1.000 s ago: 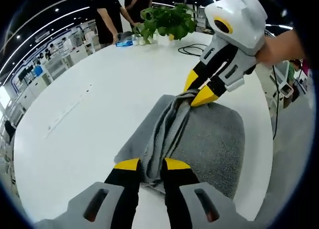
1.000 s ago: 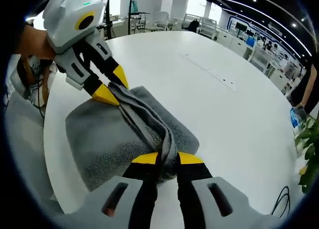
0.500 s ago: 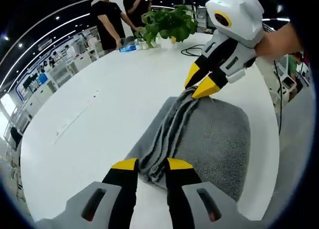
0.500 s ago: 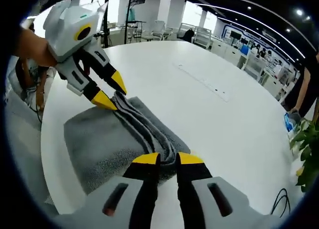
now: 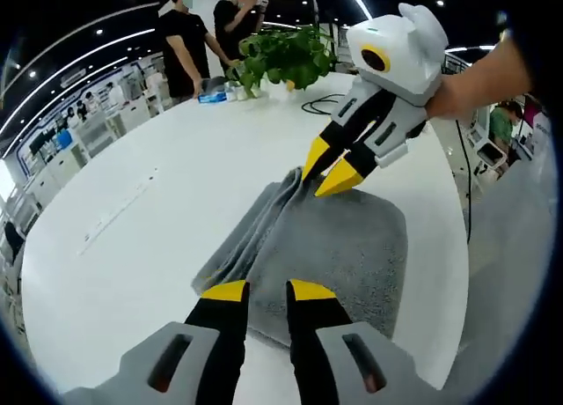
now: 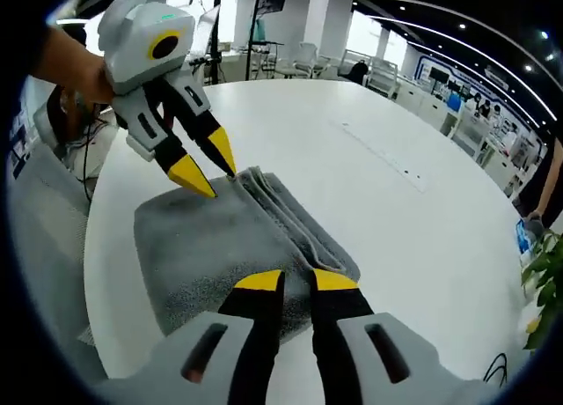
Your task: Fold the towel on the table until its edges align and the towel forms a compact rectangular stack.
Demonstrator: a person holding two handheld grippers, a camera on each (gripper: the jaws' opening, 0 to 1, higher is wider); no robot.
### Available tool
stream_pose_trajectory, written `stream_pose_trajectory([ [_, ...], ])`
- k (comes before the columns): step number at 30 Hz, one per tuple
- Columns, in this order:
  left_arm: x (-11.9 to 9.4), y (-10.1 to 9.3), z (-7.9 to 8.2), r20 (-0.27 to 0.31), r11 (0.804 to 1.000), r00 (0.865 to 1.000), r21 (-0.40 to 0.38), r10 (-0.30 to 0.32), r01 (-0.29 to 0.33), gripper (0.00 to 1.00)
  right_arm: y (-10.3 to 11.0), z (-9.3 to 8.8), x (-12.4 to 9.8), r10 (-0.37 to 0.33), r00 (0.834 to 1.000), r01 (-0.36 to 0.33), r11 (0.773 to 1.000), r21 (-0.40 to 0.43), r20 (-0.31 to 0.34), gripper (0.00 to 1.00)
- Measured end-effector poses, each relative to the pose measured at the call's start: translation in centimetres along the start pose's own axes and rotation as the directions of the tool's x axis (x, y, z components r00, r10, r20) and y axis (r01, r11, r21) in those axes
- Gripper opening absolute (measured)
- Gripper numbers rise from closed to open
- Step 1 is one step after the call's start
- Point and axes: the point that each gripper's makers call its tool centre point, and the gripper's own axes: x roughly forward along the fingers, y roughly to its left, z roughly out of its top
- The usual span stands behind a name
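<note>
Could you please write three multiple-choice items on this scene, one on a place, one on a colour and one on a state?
1. Where does the towel lie?
A. on the white table
B. on a chair
C. on the floor

2. What colour is the towel?
A. blue
B. grey
C. red

3. How do the left gripper and right gripper stand?
A. both clamp the towel
B. one clamps it
C. both open, towel released

Answers: 1 A, it rests flat on the tabletop. 2 B, the cloth is grey. 3 C, nothing sits between either gripper's yellow tips.
</note>
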Motion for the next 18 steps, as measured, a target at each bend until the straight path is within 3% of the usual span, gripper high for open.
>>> stream_pose_trajectory([
  [5,0.9,0.5,-1.2,-0.045,1.000,0.999,0.003,0.025,-0.025,0.29,-0.8,-1.5,1.3,0.010,0.999,-0.010,1.000,0.006,-0.051,0.18],
  [18,2.5,0.7,-1.9,-0.092,0.999,0.996,0.036,0.010,-0.007,0.27,-0.1,-2.3,1.6,0.028,0.998,-0.025,0.998,0.058,-0.064,0.19],
])
